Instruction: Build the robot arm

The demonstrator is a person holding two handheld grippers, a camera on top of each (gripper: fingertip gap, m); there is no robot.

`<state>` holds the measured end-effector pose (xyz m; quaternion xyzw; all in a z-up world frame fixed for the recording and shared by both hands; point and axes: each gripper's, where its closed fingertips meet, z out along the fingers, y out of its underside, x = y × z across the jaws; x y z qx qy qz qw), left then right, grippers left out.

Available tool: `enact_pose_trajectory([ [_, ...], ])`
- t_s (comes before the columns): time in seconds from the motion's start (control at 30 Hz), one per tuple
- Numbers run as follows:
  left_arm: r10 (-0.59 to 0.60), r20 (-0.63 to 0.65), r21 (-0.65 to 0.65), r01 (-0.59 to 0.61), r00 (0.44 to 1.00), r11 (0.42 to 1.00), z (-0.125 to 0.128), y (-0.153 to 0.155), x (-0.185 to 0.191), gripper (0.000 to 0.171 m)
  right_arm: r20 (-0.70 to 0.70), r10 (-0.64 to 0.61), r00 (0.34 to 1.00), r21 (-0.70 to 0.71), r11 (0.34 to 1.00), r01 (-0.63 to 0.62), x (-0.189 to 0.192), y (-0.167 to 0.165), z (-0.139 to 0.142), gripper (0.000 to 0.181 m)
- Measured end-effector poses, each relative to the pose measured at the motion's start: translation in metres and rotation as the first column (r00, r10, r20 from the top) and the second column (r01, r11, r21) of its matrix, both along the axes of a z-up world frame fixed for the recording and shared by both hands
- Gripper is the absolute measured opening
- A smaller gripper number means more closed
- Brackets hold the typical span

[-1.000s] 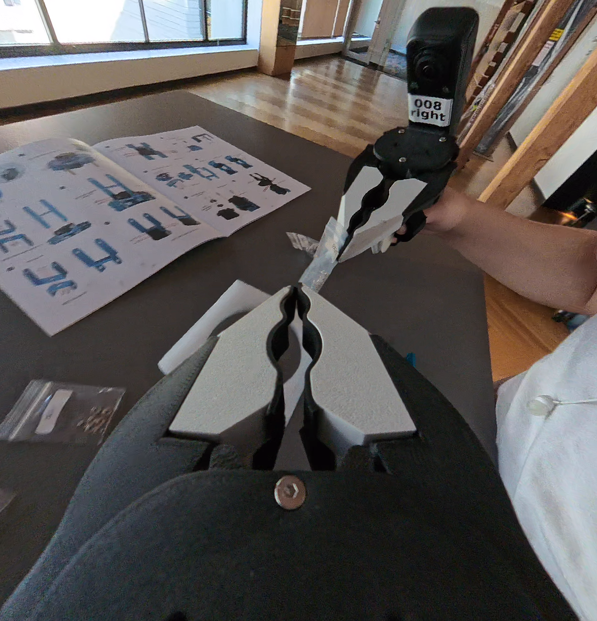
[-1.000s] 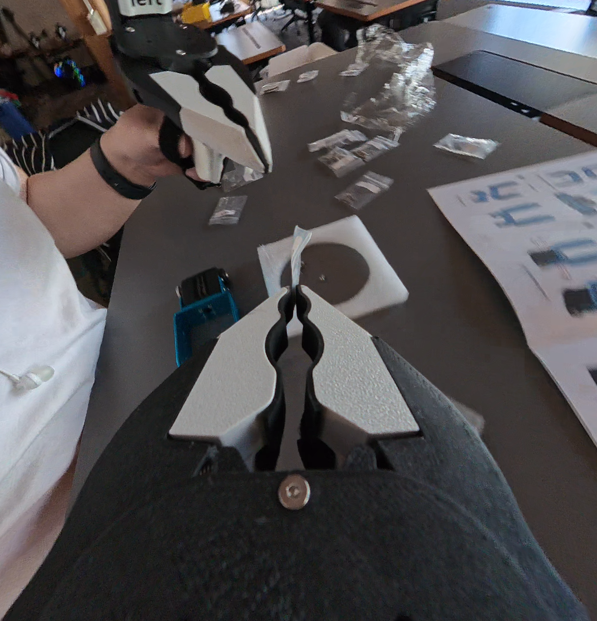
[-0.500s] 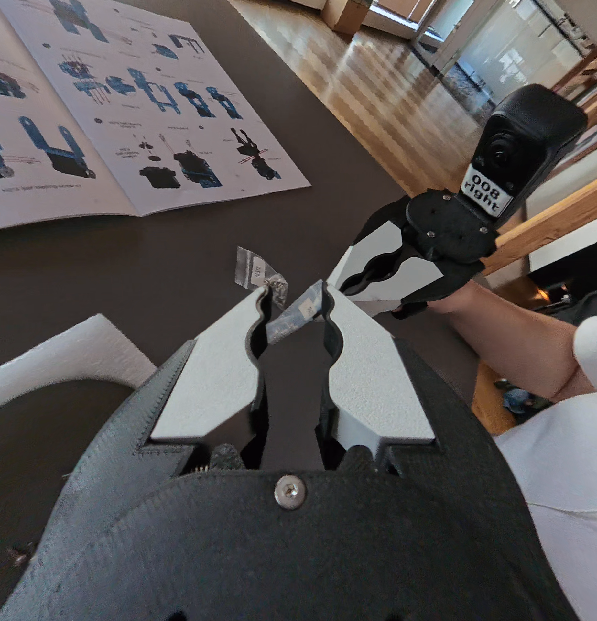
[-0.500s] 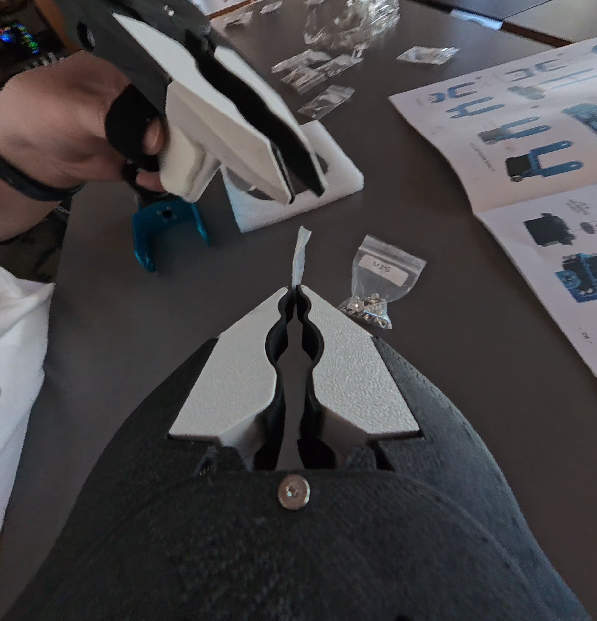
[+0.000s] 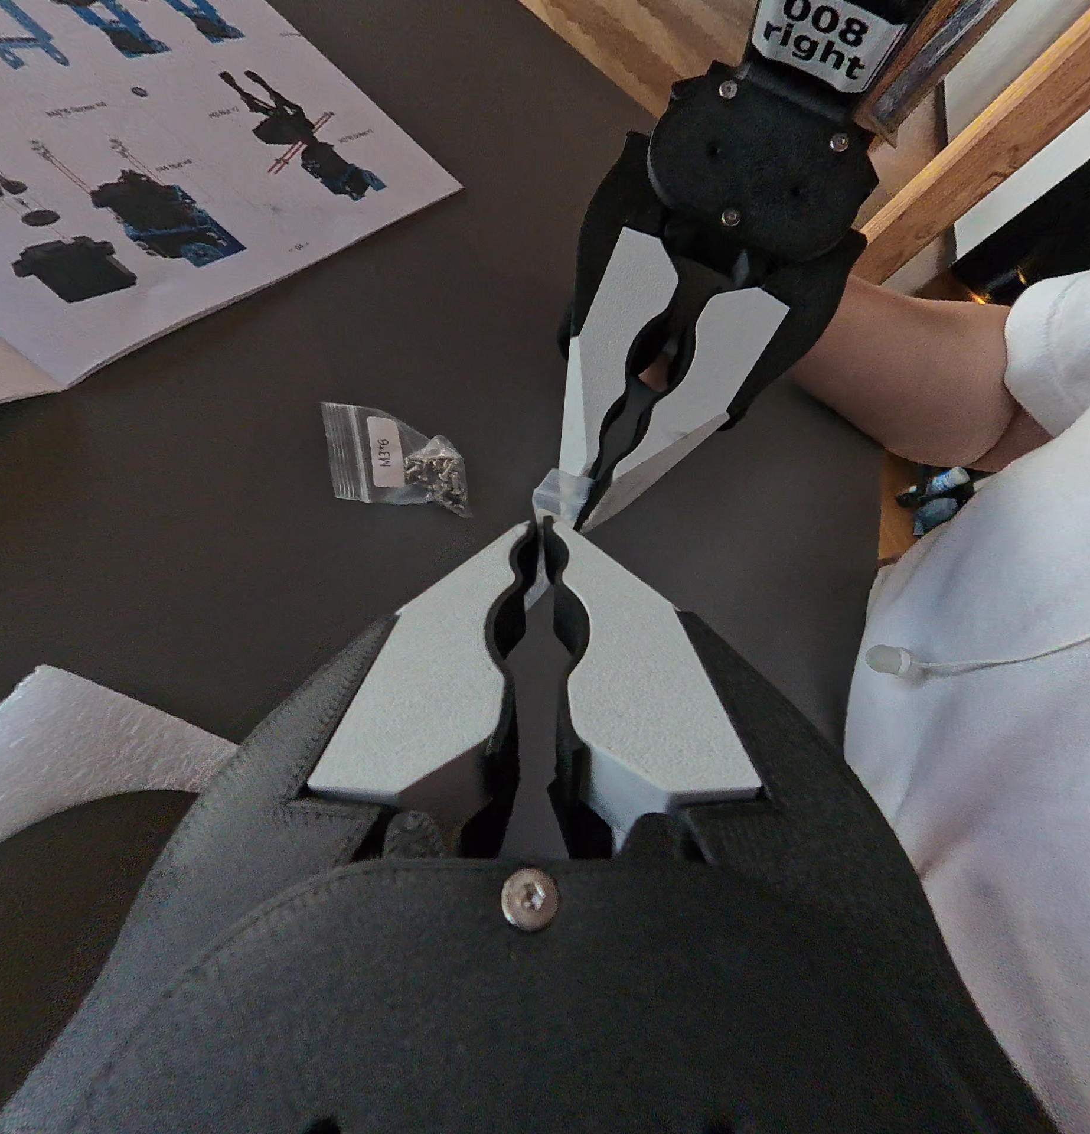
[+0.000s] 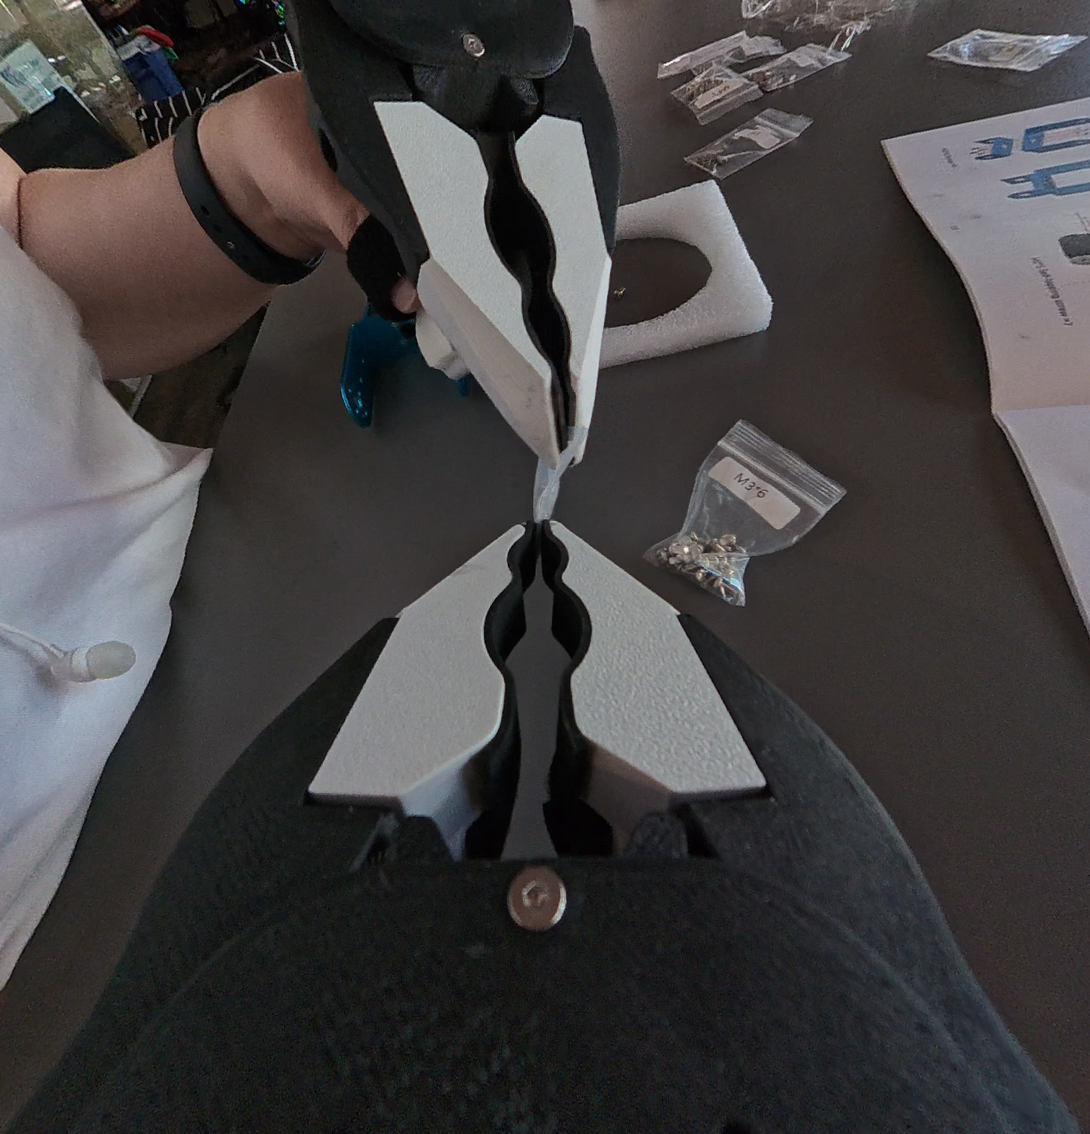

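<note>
Both tools are seen tip to tip above the dark worktop (image 5: pixel 162 491) in the left wrist view. The left tool (image 5: pixel 541 526) is closed to a narrow slit on one end of a small clear plastic strip (image 5: pixel 558 491), and the other end of the strip is pinched by the right tool (image 5: pixel 582 521), which points down from above. A small zip bag of screws (image 5: pixel 401 457) with a white label is lying on the worktop just left of the tips. An open instruction booklet (image 5: pixel 162 153) is spread at the upper left, and a white foam piece (image 5: pixel 82 755) is seen at the lower left.

From the right wrist view, the right tool (image 6: pixel 539 528) is closed on the lower end of the strip (image 6: pixel 545 491), while the upper end is clamped by the left tool (image 6: pixel 567 451), held in a hand (image 6: pixel 272 202) with a black wristband. The zip bag of screws (image 6: pixel 751 509) is lying to the right of the tips. The white foam piece (image 6: pixel 714 258), a blue metal bracket (image 6: pixel 361 380) and further small bags (image 6: pixel 745 80) are seen farther back.
</note>
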<state>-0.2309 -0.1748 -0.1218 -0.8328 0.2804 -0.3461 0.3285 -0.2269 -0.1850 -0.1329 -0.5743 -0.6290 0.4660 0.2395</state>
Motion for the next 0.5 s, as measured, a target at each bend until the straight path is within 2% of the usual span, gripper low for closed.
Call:
enact_pose_trajectory([
  [0.2, 0.035, 0.121, -0.068, -0.027, 0.992, 0.997, 0.005, -0.005, 0.0, 0.0, -0.03, 0.021, 0.999, -0.067, 0.998, -0.023, 0.003, -0.001, 0.006, 0.007],
  [0.3, 0.04, 0.106, -0.072, -0.032, 0.994, 0.997, 0.002, -0.011, -0.003, 0.0, -0.063, 0.011, 0.998, -0.131, 0.991, -0.019, 0.005, 0.002, 0.013, 0.02],
  [0.5, -0.011, 0.115, -0.082, 0.02, 0.993, 0.996, 0.003, -0.021, 0.004, 0.0, -0.065, 0.031, 0.997, -0.199, 0.979, -0.043, 0.006, 0.001, 0.015, 0.016],
])
